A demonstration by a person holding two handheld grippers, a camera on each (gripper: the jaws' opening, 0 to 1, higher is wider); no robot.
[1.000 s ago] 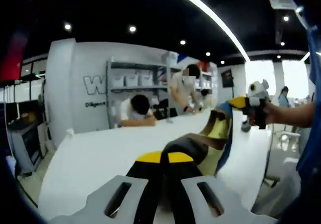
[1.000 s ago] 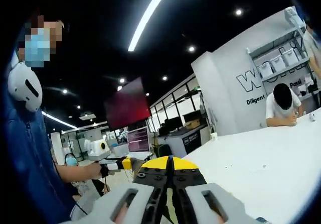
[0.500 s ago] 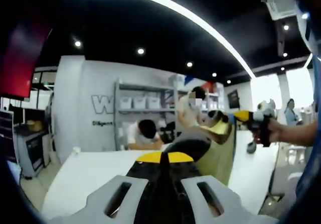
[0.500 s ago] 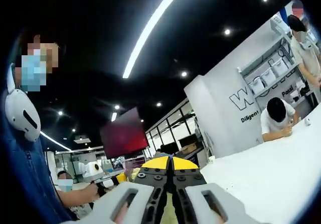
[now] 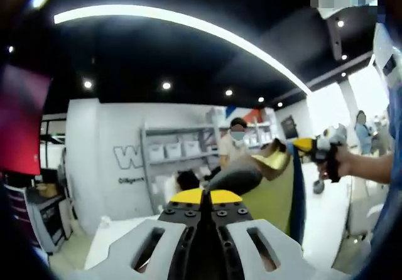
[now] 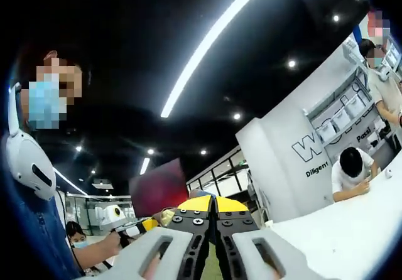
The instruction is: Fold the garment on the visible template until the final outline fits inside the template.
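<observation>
**Two claws holding the garment up off the counter**

Both claws are sitting raised, their cameras looking toward the ceiling lights and far wall. In the left gripper view, the left claw (image 5: pixel 202 199) is showing its jaws pressed together at 6 o'clock, with dark cloth of the garment (image 5: pixel 267 189) coming out from their yellow tips. The cloth is running up toward 2 o'clock as an olive-yellow sheet with a blue edge and is hanging in the air, stretched to the right claw (image 5: pixel 300 144), which a hand (image 5: pixel 342 164) is gripping at 3 o'clock. That claw is clamping the garment's upper corner.

In the right gripper view, the right claw's own jaws are lying closed at 6 o'clock; a sliver of olive cloth is showing between them low down. The left claw (image 6: pixel 158 217) is appearing at 8 o'clock, held by a hand (image 6: pixel 113 242).

The white counter (image 6: pixel 352 230) is lying at 4 o'clock in the right gripper view, with a person leaning on its far edge beside the shelves (image 5: pixel 179 161).
</observation>
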